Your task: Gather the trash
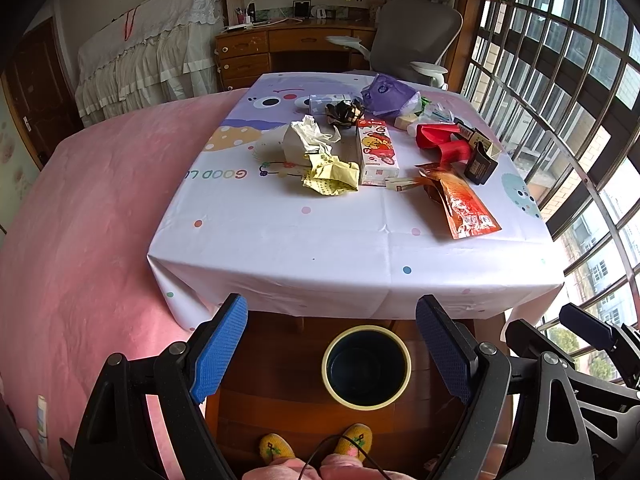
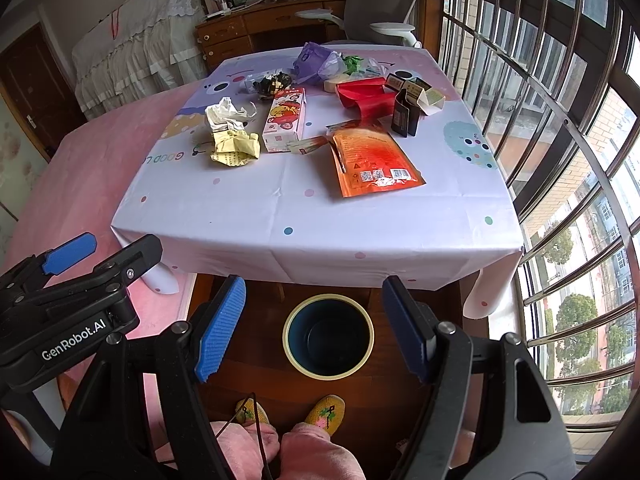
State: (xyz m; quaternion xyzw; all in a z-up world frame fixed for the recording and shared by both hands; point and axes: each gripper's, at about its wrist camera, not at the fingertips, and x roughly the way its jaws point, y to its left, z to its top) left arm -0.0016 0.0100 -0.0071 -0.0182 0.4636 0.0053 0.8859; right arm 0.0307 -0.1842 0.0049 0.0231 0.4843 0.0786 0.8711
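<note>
Progress nil: bin [image 2: 329, 336] on floor under worktop [image 2: 304, 240] edge looks empty. Trash all on worktop: orange pouch [image 2: 374, 162], yellow wrapper [image 2: 236, 148], carton [image 2: 285, 120]. Left gripper [image 1: 332, 356] and right gripper [image 2: 314, 328] jaws wide, nothing held.

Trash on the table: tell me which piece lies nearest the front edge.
The flat orange foil pouch, lying toward the window side. The yellow crumpled paper and the pink carton sit farther back.

Both wrist cameras look forward and downward from just off the near edge of the surface [image 1: 280, 248], over the bin [image 1: 366, 366] on the floor. The left sits beside the right; both share the whole littered surface [image 2: 320, 220].
</note>
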